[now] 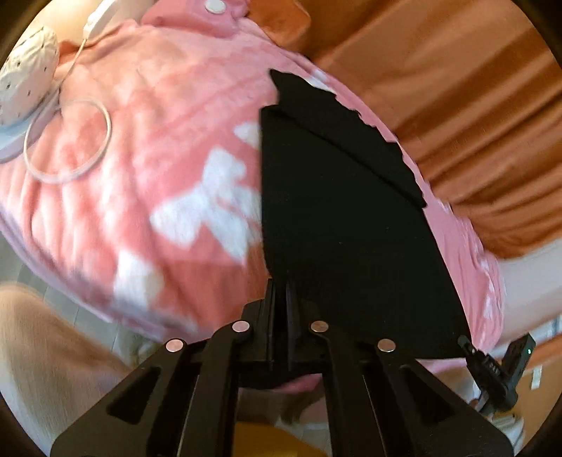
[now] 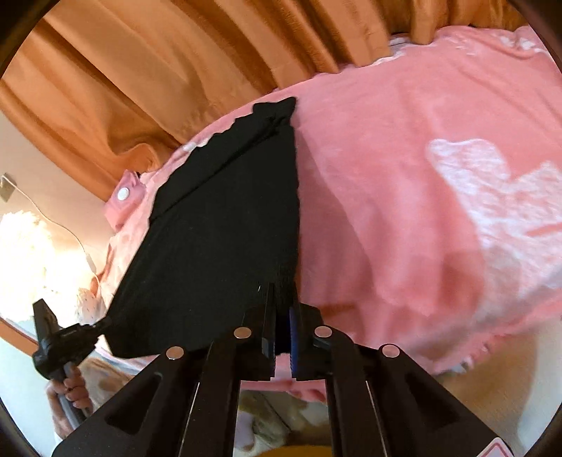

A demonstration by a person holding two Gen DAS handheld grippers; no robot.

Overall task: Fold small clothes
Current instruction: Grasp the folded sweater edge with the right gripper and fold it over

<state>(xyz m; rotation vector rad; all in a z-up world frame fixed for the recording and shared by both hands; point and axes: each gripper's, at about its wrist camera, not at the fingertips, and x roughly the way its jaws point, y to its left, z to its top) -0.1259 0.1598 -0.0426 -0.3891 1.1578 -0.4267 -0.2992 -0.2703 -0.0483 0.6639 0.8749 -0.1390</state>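
At the near edge of a bed, two tools, each pinched on a corner of one black cloth.

Left tool [image 1: 281, 291]: fingers drawn tight together, gripping the near left corner of the cloth [image 1: 344, 225]. In the right wrist view this tool [image 2: 102, 321] shows at the cloth's far corner, its handle held in a hand [image 2: 70, 390].

Right tool [image 2: 281, 298]: fingers nearly closed, a thin gap between them, clamped on the near right corner of the cloth [image 2: 224, 246]. In the left wrist view this tool [image 1: 463, 341] shows at the cloth's opposite near corner.

Cloth: black, small, spread flat between the two tools and running away from them across the bed. Far end carries a folded-over strip lying on top of the main panel; its outer edge looks wavy.

Blanket [image 1: 158, 158]: pink fleece with white bow shapes, covers the bed under the cloth; a white snap button [image 1: 215, 5] sits on a tab at its far edge.

Cable [image 1: 66, 140]: thin, white, looped in a ring on the blanket, well left of the cloth.

White dotted object [image 1: 24, 81]: rests at the blanket's far left; kind unclear.

Curtain [image 2: 158, 63]: orange, pleated, hangs just behind the bed.
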